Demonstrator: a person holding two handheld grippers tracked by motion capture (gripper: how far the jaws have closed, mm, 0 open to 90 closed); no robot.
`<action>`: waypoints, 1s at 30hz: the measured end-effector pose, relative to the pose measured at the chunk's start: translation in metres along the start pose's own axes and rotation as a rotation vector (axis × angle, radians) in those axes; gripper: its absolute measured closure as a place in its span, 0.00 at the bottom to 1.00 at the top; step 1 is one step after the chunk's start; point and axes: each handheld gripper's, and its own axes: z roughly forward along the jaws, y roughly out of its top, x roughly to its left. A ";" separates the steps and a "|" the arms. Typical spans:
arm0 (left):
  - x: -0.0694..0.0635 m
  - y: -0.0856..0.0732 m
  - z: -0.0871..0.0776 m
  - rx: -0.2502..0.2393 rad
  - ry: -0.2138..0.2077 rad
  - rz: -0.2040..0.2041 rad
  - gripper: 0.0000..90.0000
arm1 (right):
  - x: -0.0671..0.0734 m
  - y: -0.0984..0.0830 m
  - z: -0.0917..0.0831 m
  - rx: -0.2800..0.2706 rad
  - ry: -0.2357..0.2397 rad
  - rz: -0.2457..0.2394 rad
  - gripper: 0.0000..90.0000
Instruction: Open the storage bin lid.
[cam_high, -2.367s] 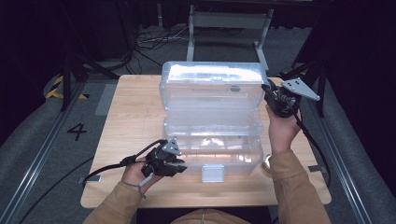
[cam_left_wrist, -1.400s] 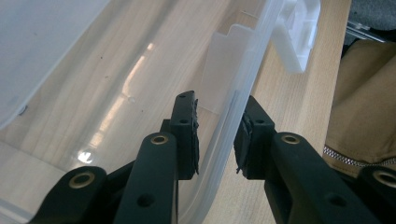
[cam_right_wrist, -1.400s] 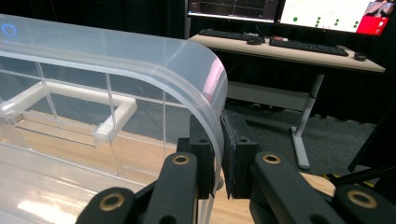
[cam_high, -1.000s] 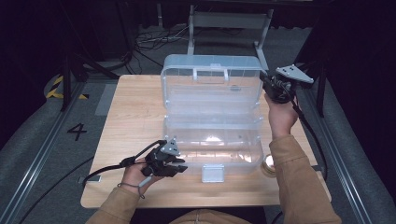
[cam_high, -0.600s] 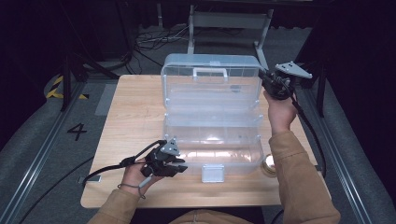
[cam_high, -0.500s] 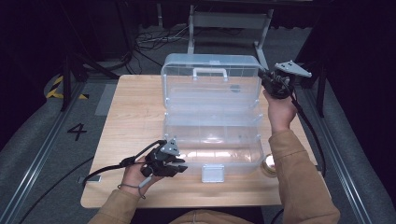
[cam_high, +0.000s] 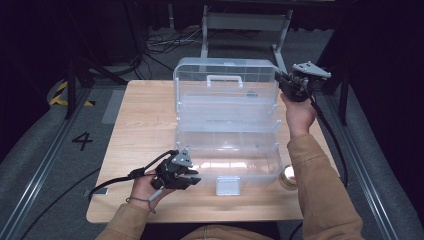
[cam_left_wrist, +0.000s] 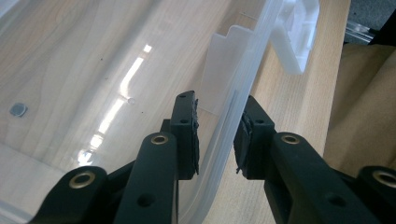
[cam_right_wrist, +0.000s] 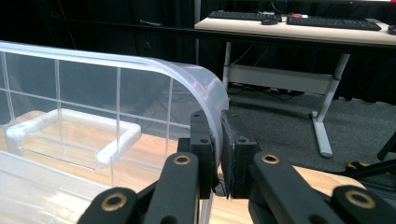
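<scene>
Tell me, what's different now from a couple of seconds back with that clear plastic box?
The right gripper, clamped on the lid's corner, has swung the lid up and away from the person: it lay tilted back earlier and now stands nearly upright, its handle facing the person. The left gripper stayed put, its jaws astride the box's near wall. The box's base and the table haven't moved.

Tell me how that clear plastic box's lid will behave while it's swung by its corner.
The lid is thin clear plastic, likely light, and may flex or twist since the right gripper pinches only one corner. Its glossy wall could slip between the pads. The empty-looking base might tip or slide, which the left gripper straddling its rim probably guards against.
</scene>
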 end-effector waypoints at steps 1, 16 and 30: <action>0.000 0.000 0.000 0.000 -0.001 0.001 0.80 | -0.001 0.000 0.003 0.002 0.002 0.000 0.94; 0.000 0.000 0.000 -0.001 0.001 0.003 0.80 | -0.007 0.000 0.019 0.034 0.013 0.018 0.95; 0.000 0.000 0.000 -0.002 -0.001 0.009 0.80 | -0.010 -0.002 0.028 0.044 0.015 0.019 0.95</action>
